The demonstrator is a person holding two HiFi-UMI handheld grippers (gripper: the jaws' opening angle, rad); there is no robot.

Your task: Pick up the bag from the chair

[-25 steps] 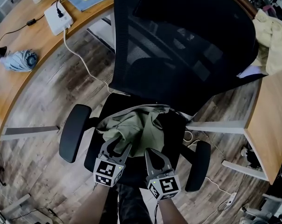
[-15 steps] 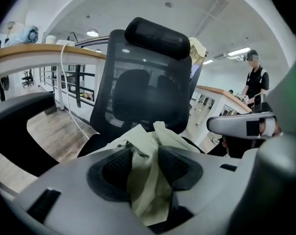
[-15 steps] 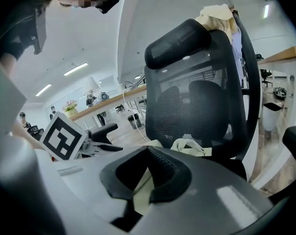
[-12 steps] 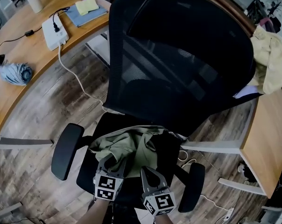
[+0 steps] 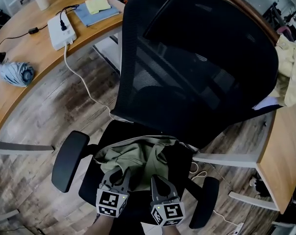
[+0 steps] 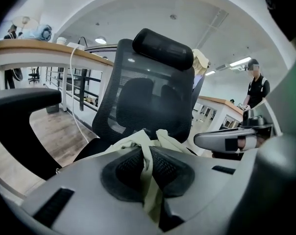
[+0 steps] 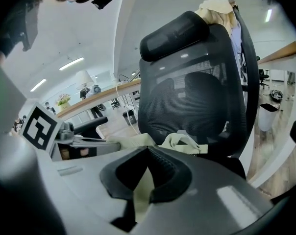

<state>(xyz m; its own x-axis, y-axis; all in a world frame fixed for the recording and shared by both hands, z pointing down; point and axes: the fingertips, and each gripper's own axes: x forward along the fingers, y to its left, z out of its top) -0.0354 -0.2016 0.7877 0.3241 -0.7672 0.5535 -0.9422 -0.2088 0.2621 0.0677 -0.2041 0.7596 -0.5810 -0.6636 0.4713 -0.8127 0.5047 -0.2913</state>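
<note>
Closing within the last half second: jaws of the left gripper (image 5: 122, 174), wide before, now drawn in on a fold of the olive bag (image 5: 138, 154). Lower in the head view than a second ago too, with the right gripper (image 5: 156, 179) alongside near the bottom edge.

Only in the head view: curved wooden desk (image 5: 20, 99) at upper left, carrying a folded blue umbrella (image 5: 14, 73) and a white power strip (image 5: 60, 29) with its cable trailing to the floor; yellow cloth (image 5: 291, 67) at the right edge. From above as well: bag slumped on the seat of the black mesh chair (image 5: 202, 67), low centre of the frame, between the armrests (image 5: 69, 160), with both grippers reaching side by side into its near edge.

Only in the left gripper view: a person (image 6: 256, 89) standing at the right, and the headrest (image 6: 163, 49) at top centre. Close in, left gripper (image 6: 148, 148) pinched on a strip of bag (image 6: 131, 142) cloth running down through the slit, the rest bunched just beyond the tips.

Right gripper view: right gripper (image 7: 148, 150) shut tight, tips together, pale cloth filling the slit below them. More of the bag (image 7: 182, 142) heaped just past the tips, right of centre, in front of the chair (image 7: 197, 102) back. At the left edge, a marker cube (image 7: 39, 126).
</note>
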